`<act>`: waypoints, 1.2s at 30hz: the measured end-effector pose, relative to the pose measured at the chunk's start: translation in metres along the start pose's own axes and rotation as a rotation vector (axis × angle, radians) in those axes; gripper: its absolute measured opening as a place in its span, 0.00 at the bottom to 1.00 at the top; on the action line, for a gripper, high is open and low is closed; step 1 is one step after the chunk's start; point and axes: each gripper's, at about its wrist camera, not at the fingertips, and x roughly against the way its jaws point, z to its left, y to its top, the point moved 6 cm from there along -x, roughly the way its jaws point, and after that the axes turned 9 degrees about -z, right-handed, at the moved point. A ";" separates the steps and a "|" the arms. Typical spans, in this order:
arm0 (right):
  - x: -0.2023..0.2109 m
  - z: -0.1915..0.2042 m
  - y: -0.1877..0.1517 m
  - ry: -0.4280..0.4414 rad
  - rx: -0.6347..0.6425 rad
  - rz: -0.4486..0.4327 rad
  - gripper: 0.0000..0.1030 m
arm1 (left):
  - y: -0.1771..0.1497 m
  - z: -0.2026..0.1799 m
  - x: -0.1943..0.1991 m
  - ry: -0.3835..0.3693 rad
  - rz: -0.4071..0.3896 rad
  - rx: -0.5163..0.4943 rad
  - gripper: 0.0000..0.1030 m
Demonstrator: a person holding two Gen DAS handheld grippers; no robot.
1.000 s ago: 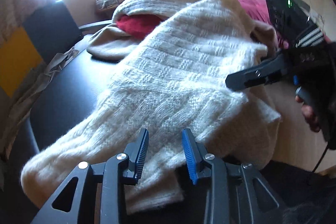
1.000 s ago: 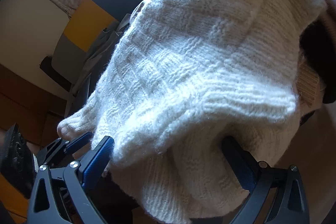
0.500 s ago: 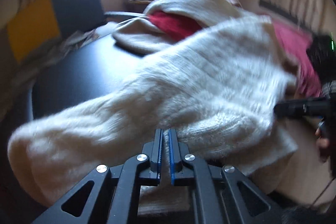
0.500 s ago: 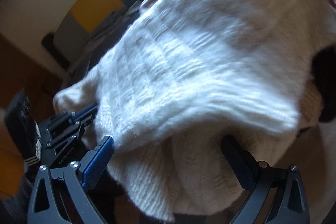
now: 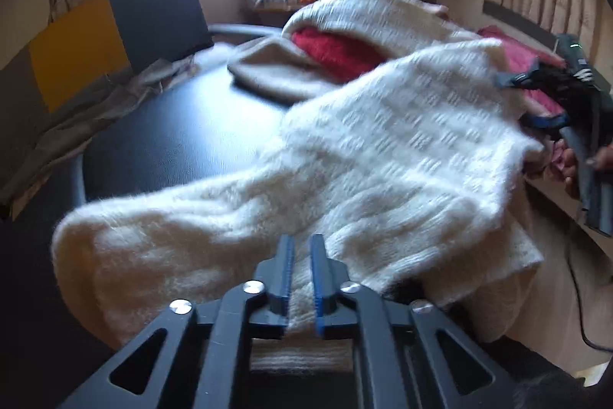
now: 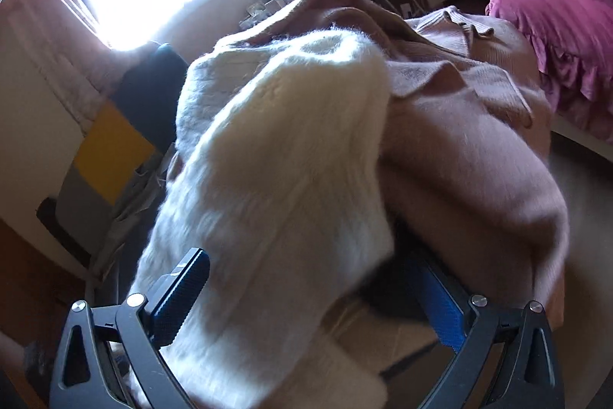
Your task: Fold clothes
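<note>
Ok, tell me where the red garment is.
Left wrist view, upper middle: the red garment lies tucked under a cream knit fold, beside the beige garment.

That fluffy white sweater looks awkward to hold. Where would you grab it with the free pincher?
Probably the loose far edge of the white sweater, coming from its right side. The left gripper already pinches the near hem, and the right gripper stands open with knit draped between its fingers, so closing there would let both spread it flat.

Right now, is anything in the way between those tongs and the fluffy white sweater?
Nothing visible. The left tongs are already clamped on the white sweater's near edge, and the right tongs stand open with the sweater lying between their fingers.
</note>
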 end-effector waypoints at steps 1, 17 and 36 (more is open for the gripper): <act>-0.001 -0.003 0.004 -0.008 -0.003 -0.008 0.68 | 0.002 -0.003 0.007 -0.016 -0.030 -0.011 0.22; -0.021 0.033 0.038 0.034 0.117 0.005 0.15 | -0.016 -0.058 -0.042 -0.079 0.057 -0.307 0.42; -0.071 0.061 0.000 0.098 0.072 0.164 0.22 | 0.007 0.006 -0.017 -0.109 -0.014 0.208 0.09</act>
